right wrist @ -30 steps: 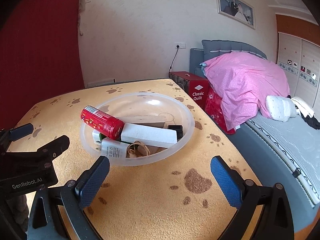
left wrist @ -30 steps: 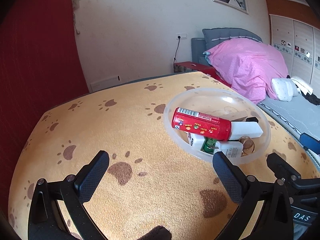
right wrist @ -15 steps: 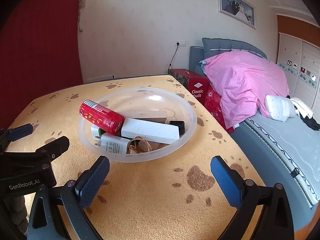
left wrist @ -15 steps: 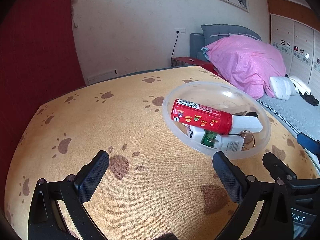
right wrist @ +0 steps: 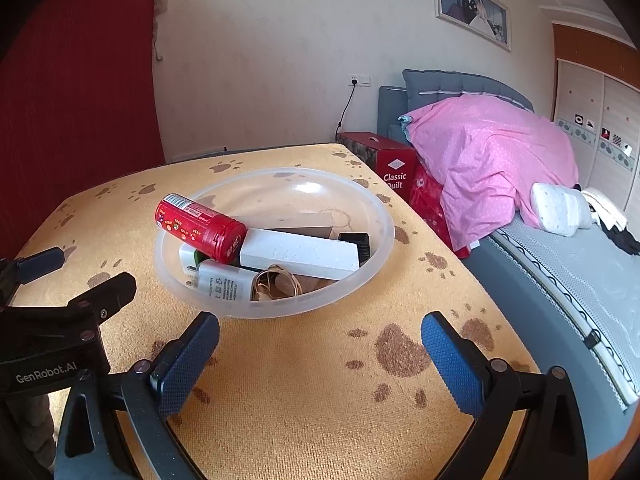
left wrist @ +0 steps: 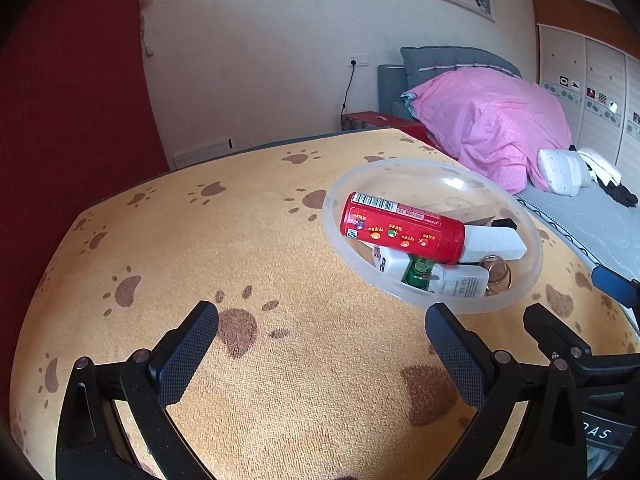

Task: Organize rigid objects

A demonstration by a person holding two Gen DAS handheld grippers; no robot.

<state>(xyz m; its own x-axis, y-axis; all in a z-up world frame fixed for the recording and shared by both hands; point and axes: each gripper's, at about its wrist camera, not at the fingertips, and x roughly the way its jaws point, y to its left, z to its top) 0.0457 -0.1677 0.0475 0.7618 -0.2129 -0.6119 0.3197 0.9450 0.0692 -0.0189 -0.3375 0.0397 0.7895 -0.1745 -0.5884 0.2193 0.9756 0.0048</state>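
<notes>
Bedroom walls surround my view: a red wall (left wrist: 72,92) on the left, a pale one ahead with one framed photo (right wrist: 472,8), and one bed (right wrist: 560,248) on the right carrying one pink quilt (right wrist: 492,152). One red box (right wrist: 394,168) printed "Classic Quilt" stands between the bed and my table.

My work surface is one table under an orange paw-print cloth (left wrist: 248,272). Toward its right edge sits one clear plastic bowl (right wrist: 372,216), the only container on it.

Inside the bowl I count one red cylindrical can (right wrist: 200,226) lying on its side and leaning on the bowl's left wall, one long white block (right wrist: 300,254) across the middle, one white charger (right wrist: 218,284) near the front wall, one black item (right wrist: 356,240) at the right, something green (left wrist: 418,272) half hidden beneath the can, and gold rings (right wrist: 276,284), whose number I cannot tell.

My left gripper (left wrist: 320,344) hovers over bare cloth left of the bowl, fingers spread wide and empty. My right gripper (right wrist: 320,348) hangs just in front of the bowl, fingers likewise spread, holding nothing.
</notes>
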